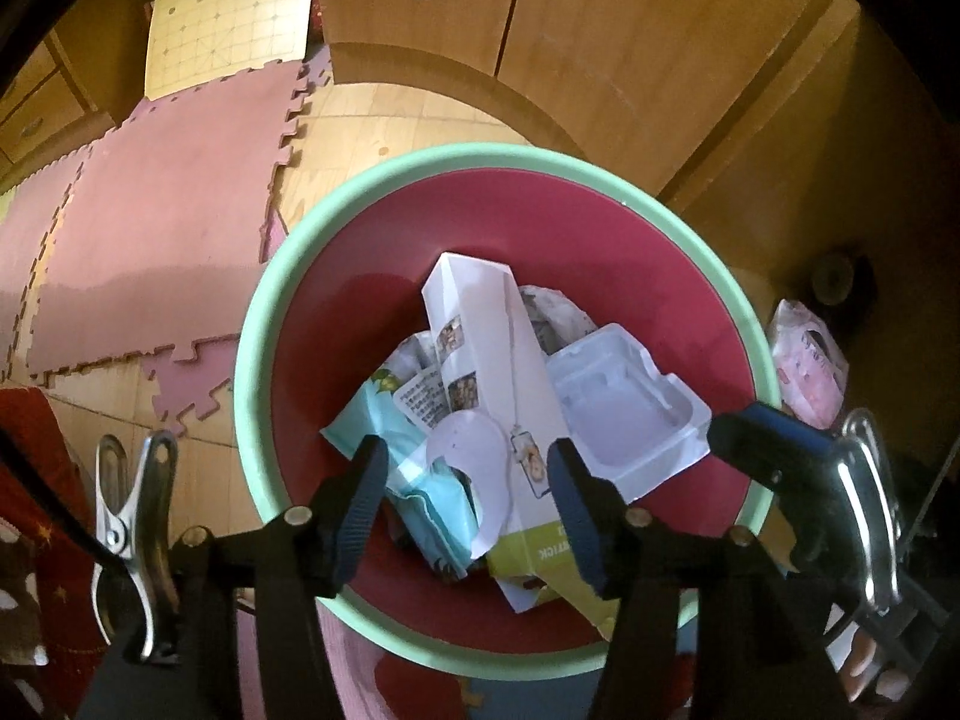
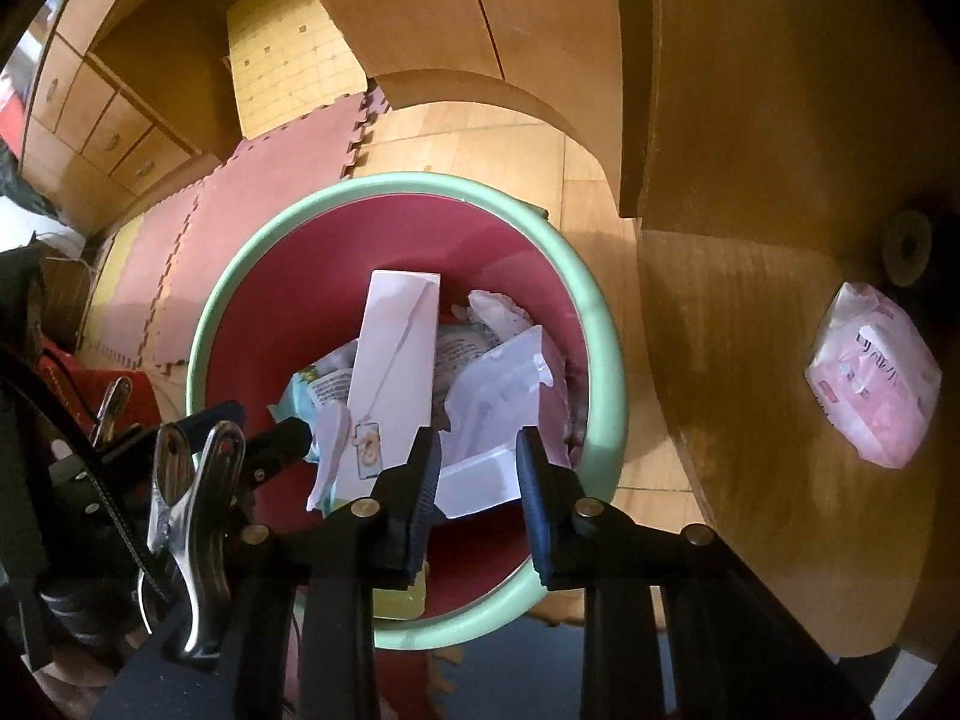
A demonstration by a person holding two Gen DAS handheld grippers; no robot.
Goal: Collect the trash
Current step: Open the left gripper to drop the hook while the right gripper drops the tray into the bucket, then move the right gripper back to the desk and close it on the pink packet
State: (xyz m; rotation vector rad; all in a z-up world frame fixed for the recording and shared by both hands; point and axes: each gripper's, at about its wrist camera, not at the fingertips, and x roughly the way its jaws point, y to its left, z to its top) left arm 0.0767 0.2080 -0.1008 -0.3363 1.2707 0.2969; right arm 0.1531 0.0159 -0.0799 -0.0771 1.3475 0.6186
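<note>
A round bin with a green rim (image 1: pixel 252 324) (image 2: pixel 600 312) and red inside stands on the floor under both grippers. In it lie a tall white box (image 1: pixel 492 348) (image 2: pixel 396 348), a white moulded plastic tray (image 1: pixel 624 408) (image 2: pixel 504 378), a light blue wrapper (image 1: pixel 366 420) and crumpled paper. My left gripper (image 1: pixel 467 462) hangs open above the box, nothing touching its pads. My right gripper (image 2: pixel 477 450) is open over the tray, its pads free of it. A pink tissue pack (image 2: pixel 870 384) (image 1: pixel 807 366) lies on the wooden table to the right.
The wooden table top (image 2: pixel 750 360) curves close beside the bin on the right. Pink foam puzzle mats (image 1: pixel 156 240) cover the floor to the left, with wooden drawers (image 2: pixel 108 120) beyond. A red cloth (image 1: pixel 36 480) lies at the lower left.
</note>
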